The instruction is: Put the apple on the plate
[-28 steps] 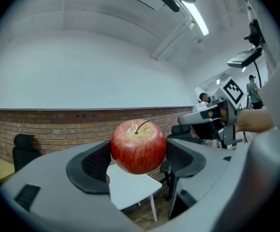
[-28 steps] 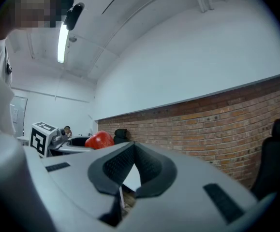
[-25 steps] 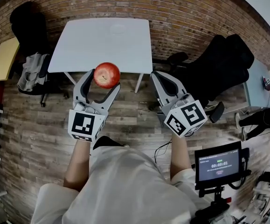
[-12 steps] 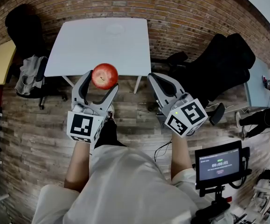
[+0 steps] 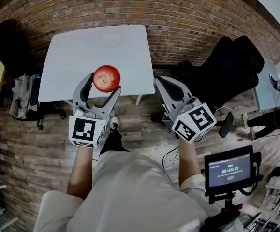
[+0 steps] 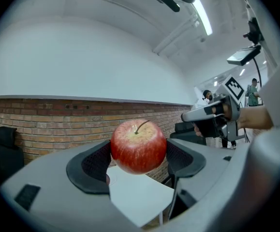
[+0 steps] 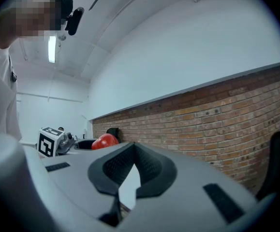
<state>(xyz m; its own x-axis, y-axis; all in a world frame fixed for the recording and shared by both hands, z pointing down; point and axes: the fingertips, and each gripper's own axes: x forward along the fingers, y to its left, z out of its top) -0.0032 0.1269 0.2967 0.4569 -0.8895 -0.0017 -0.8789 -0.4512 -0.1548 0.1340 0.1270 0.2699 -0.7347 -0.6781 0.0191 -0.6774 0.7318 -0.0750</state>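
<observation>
Head view: left claw [image 5: 104, 82] pinches the apple [image 5: 106, 77] by the near edge of the worktop [image 5: 72, 57], probably ready to carry to the plate [image 5: 111, 40] at the far side. Left gripper view: pads [image 6: 96, 163] hug both flanks. Right gripper view: right claw [image 7: 132, 154] closed, empty.

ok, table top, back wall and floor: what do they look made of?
Table top: smooth matte white, probably laminate or painted board; no grain shows.
Wall: red-brown brick, with visible courses and mortar joints.
Floor: wood or wood-look planks, staggered boards in mixed brown-grey tones; cannot tell timber from vinyl.
</observation>
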